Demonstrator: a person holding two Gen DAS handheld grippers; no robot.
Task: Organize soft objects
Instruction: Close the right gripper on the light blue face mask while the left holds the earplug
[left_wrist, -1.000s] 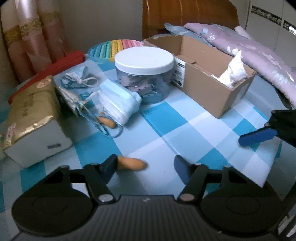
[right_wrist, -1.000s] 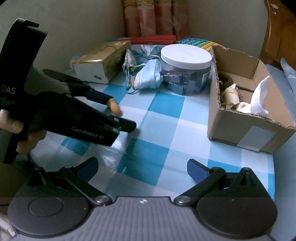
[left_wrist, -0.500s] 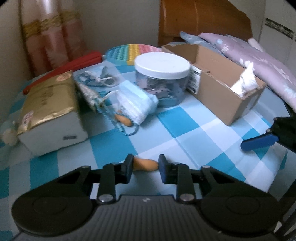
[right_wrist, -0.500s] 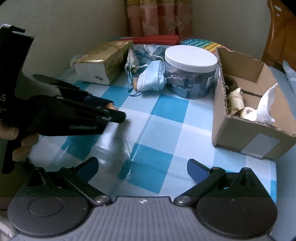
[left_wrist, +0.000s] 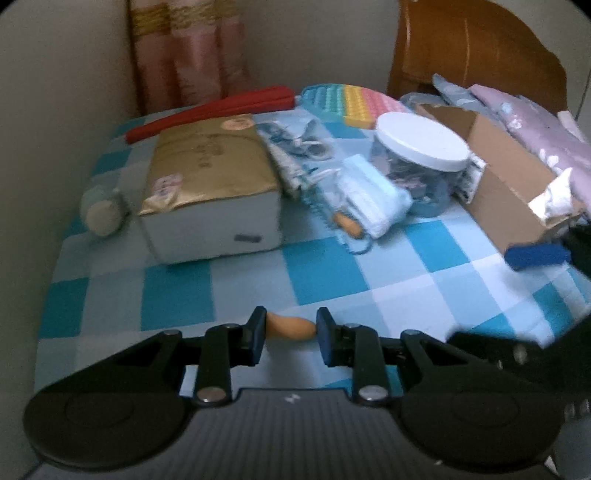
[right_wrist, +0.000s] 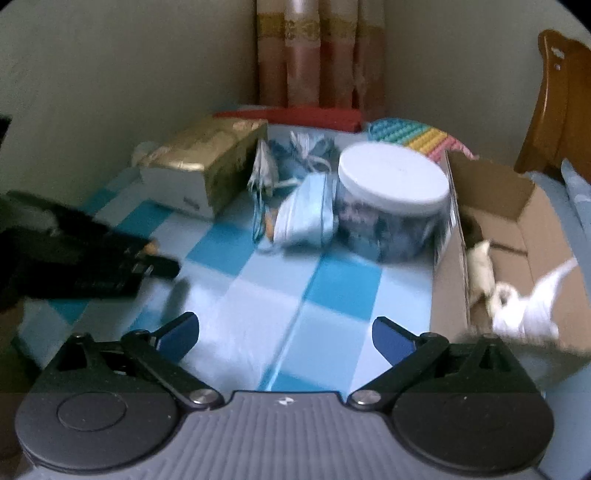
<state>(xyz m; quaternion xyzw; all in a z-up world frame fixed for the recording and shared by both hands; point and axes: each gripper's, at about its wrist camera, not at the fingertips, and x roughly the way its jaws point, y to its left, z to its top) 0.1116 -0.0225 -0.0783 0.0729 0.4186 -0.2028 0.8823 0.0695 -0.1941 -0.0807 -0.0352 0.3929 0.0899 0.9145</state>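
My left gripper (left_wrist: 290, 328) is shut on a small soft orange piece (left_wrist: 290, 328), held just above the blue-checked tablecloth (left_wrist: 332, 273). From the right wrist view the same gripper (right_wrist: 155, 258) shows at the left edge, the orange tip (right_wrist: 150, 246) peeking out. My right gripper (right_wrist: 284, 332) stands open over the cloth with nothing between its fingers. Face masks (left_wrist: 365, 199) lie in a heap beside a second orange piece (left_wrist: 349, 223). An open cardboard box (right_wrist: 517, 236) at the right holds white and cream soft things (right_wrist: 524, 310).
A gold tissue pack (left_wrist: 210, 184), a white-lidded clear jar (left_wrist: 421, 162), a rainbow bubble toy (left_wrist: 354, 101) and a red folded item (left_wrist: 214, 110) crowd the back. A pale ball (left_wrist: 101, 218) sits at the left edge. Wall, curtain and wooden chair (left_wrist: 469, 59) stand behind.
My left gripper closed on the orange piece, then moved left with it, rolling somewhat. The right gripper shifted so the box sits nearer its right finger.
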